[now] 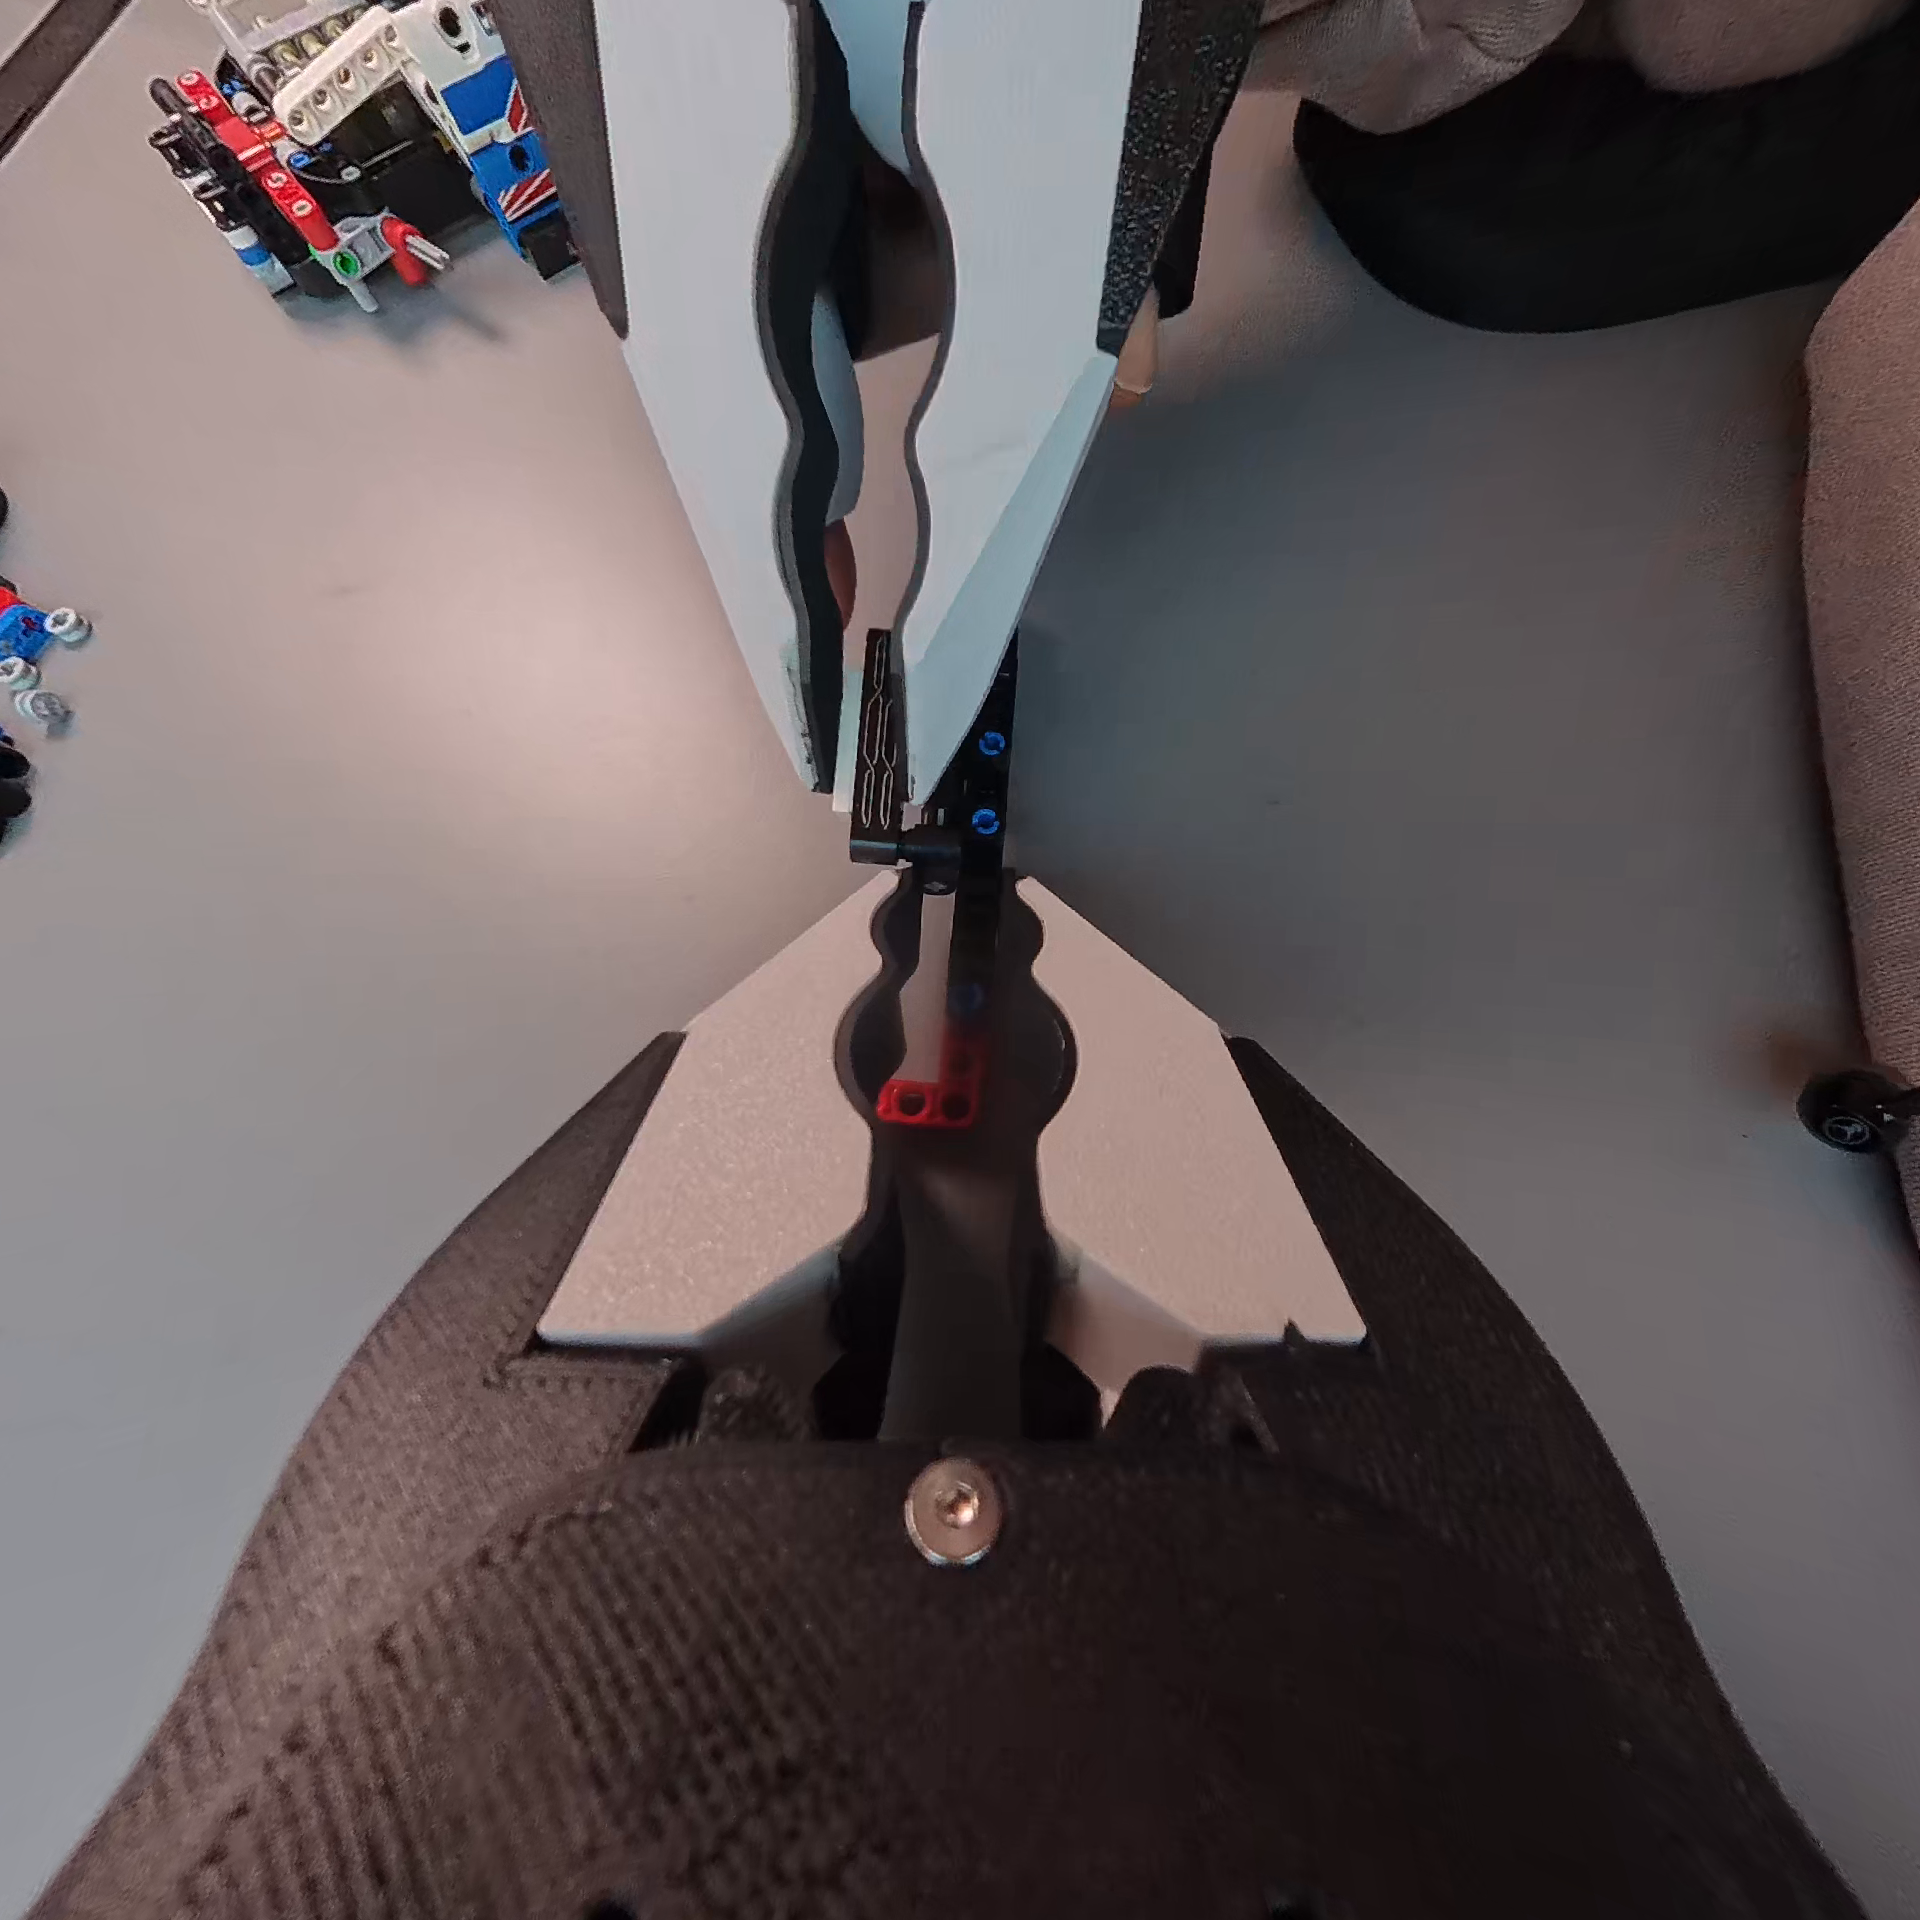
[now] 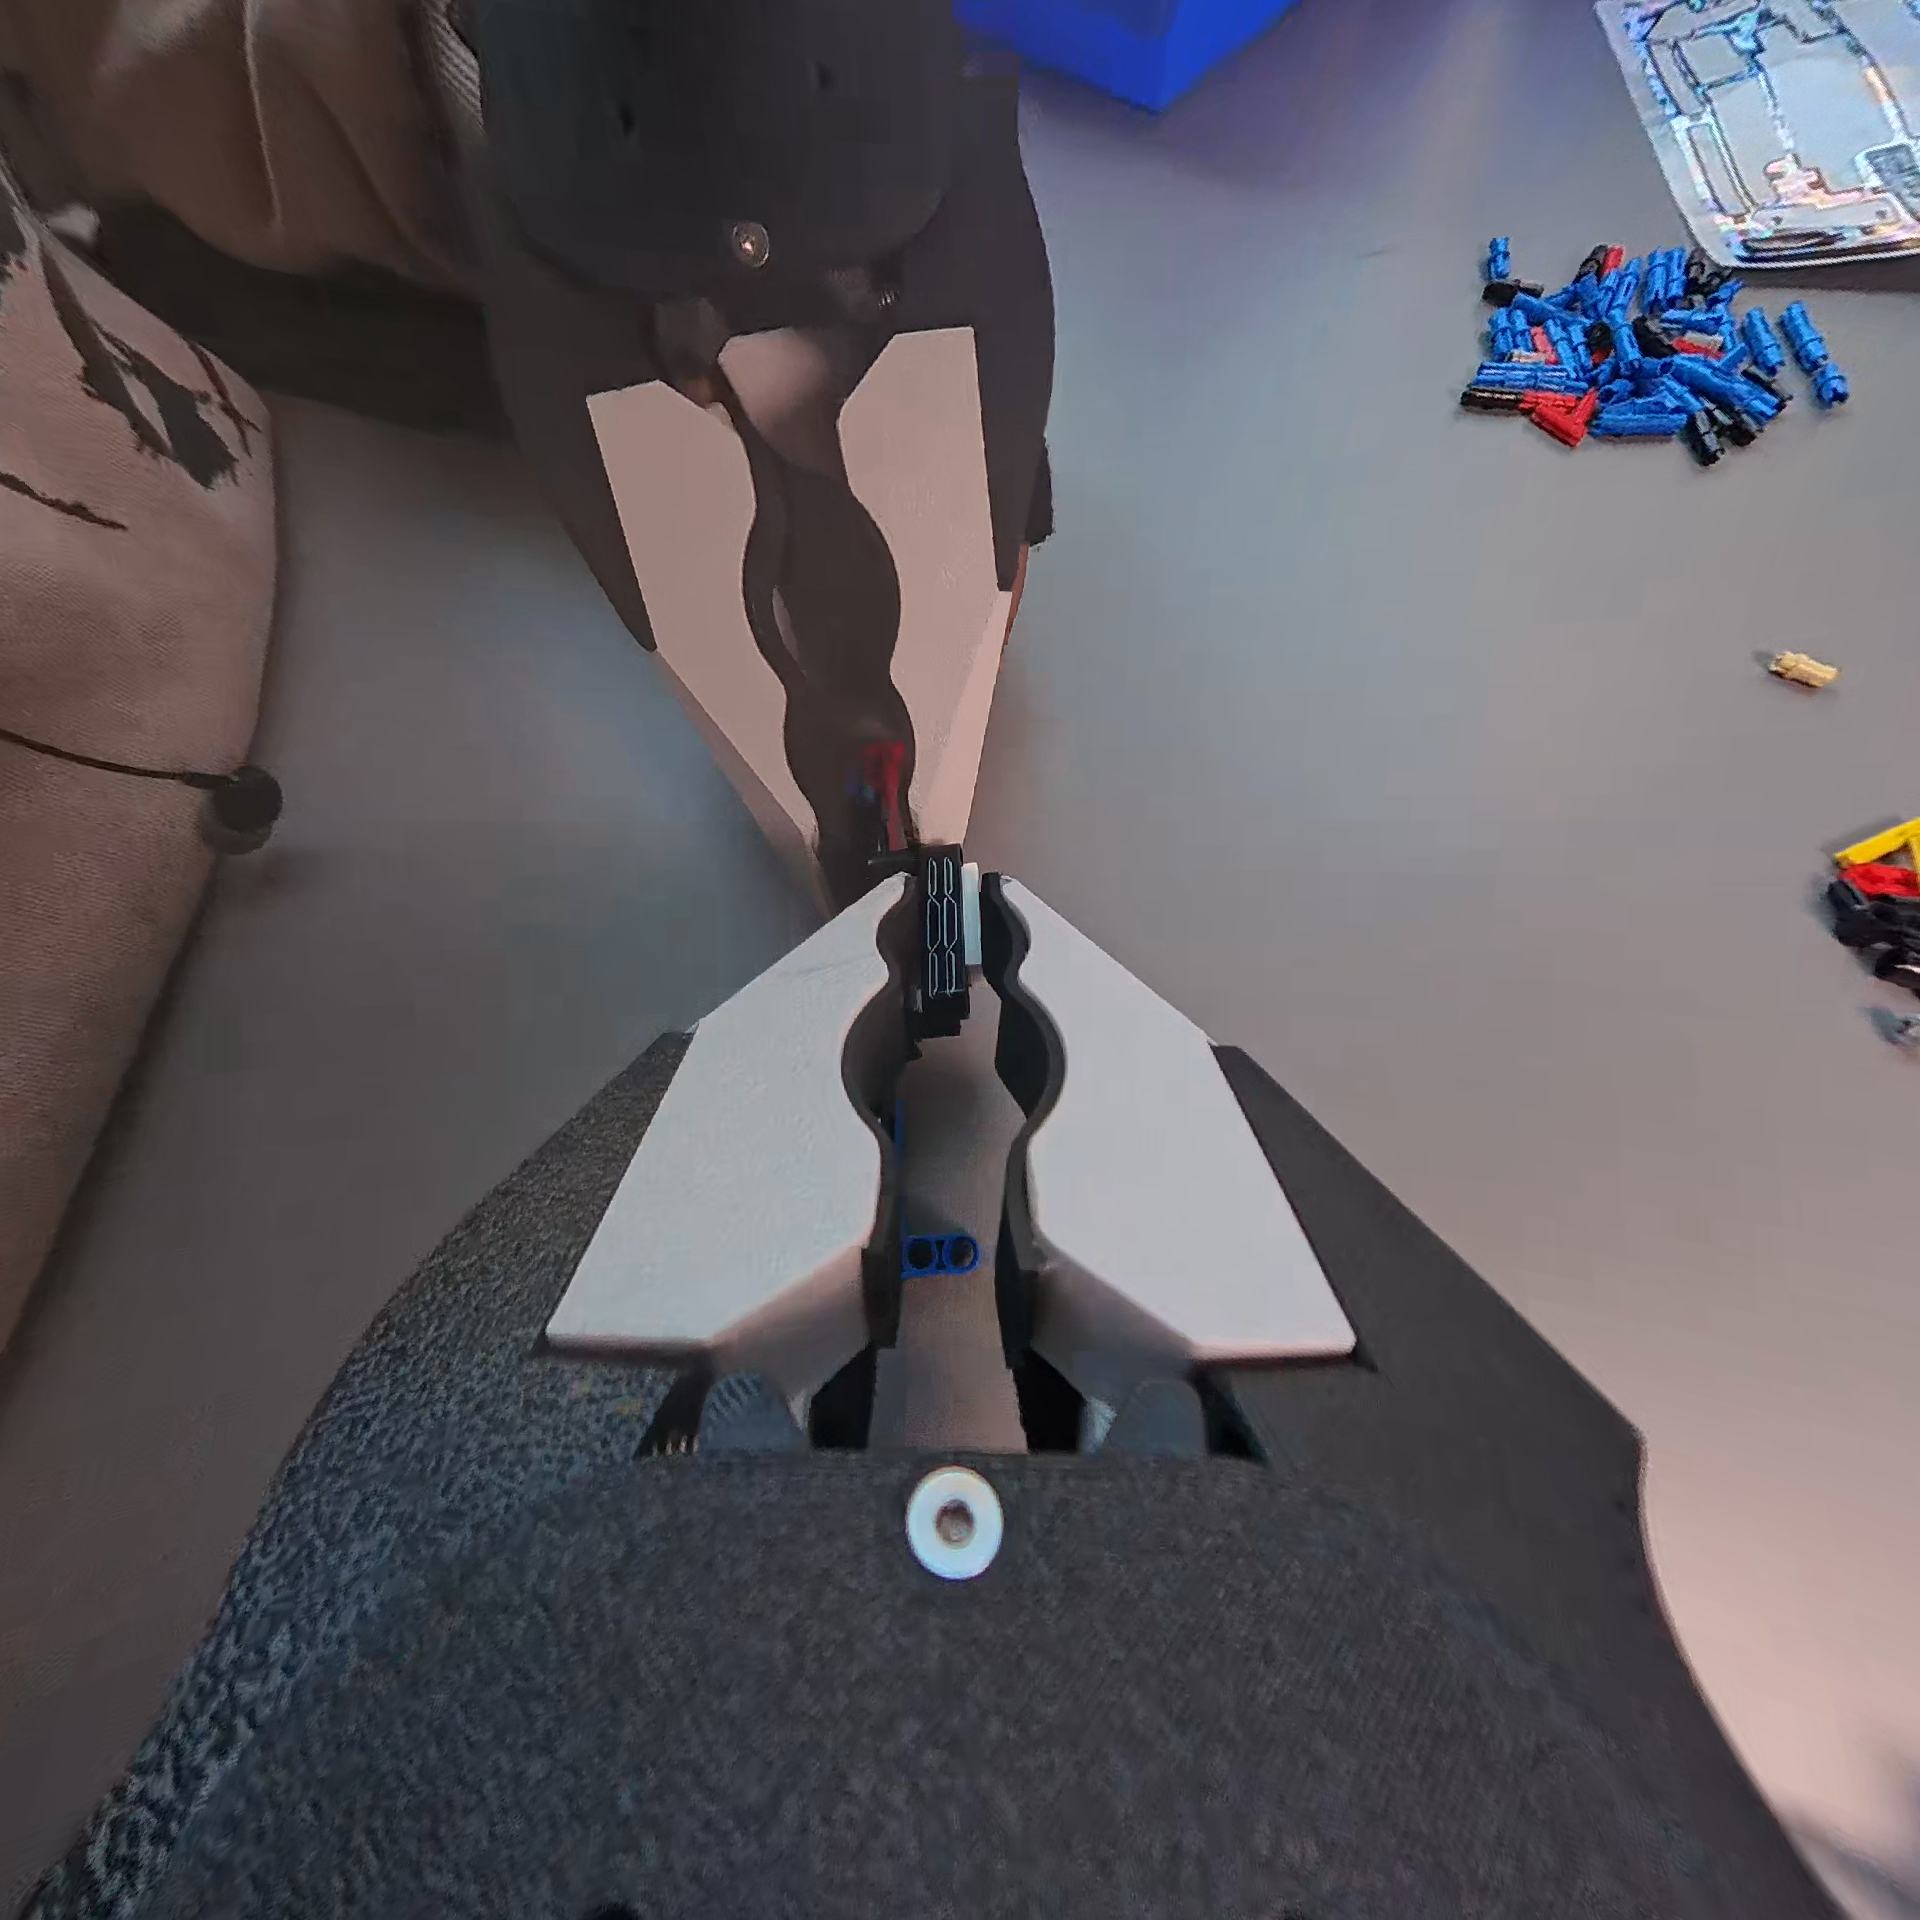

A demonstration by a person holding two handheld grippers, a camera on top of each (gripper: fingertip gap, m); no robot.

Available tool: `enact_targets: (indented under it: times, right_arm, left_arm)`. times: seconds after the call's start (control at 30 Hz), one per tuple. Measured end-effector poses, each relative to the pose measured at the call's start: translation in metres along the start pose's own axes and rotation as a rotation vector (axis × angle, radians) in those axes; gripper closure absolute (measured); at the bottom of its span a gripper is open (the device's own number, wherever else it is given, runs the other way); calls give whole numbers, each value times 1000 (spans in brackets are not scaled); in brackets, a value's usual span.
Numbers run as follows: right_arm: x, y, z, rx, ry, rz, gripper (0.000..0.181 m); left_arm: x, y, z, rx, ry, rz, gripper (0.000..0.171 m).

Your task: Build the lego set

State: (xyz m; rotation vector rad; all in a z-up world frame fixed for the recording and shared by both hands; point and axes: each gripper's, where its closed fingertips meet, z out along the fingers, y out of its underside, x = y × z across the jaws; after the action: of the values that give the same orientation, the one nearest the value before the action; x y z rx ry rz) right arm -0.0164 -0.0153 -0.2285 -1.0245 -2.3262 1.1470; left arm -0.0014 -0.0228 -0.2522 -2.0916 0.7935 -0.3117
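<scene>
1. The left gripper is closed on a long black beam. The beam carries blue pins and a red L-piece at the end nearest the camera, sitting back between the jaws. Holding it lengthwise along the fingers likely keeps the beam stiff while something is pushed onto it.

2. The right gripper is closed on a small black panel with a pale line pattern, pinched near the fingertips beside a white piece. A blue piece shows deeper between its jaws; what it belongs to I cannot tell.

3. The two grippers meet tip to tip above the grey worktop, so both parts are in the air, not resting. In the left wrist view the panel stands just beside the beam, joined to it by a short black connector. This looks like the pressing-on step; whether the joint is fully seated is not clear.

4. The half-built model, in white, blue, red and black, waits at the worktop's far left corner in the left wrist view, well apart from the work.

5. In the right wrist view, a heap of blue pins lies towards the far right, near a sheet at the corner; a few yellow, red and black parts sit at the right edge.

6. A person's sleeve lies along the worktop's edge.
</scene>
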Motion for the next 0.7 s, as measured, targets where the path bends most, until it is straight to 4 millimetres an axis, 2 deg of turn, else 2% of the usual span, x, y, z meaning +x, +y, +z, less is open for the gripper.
enact_targets:
  times: [0.13,0.23,0.43,0.6,0.7]
  right_arm:
    - [0,-1,0,-116,52,-82,172]
    - [-3,-1,-1,-124,51,-151,172]
    - [-6,3,-1,22,-53,-75,172]
    - [-9,3,-3,100,-141,63,170]
    - [-9,0,-10,123,-153,65,156]
  left_arm:
    - [0,0,0,0,-1,2,157]
    - [3,-1,0,1,5,17,157]
    - [6,-1,1,1,17,18,157]
    - [8,-1,0,4,23,28,157]
    - [7,-1,0,4,21,19,157]
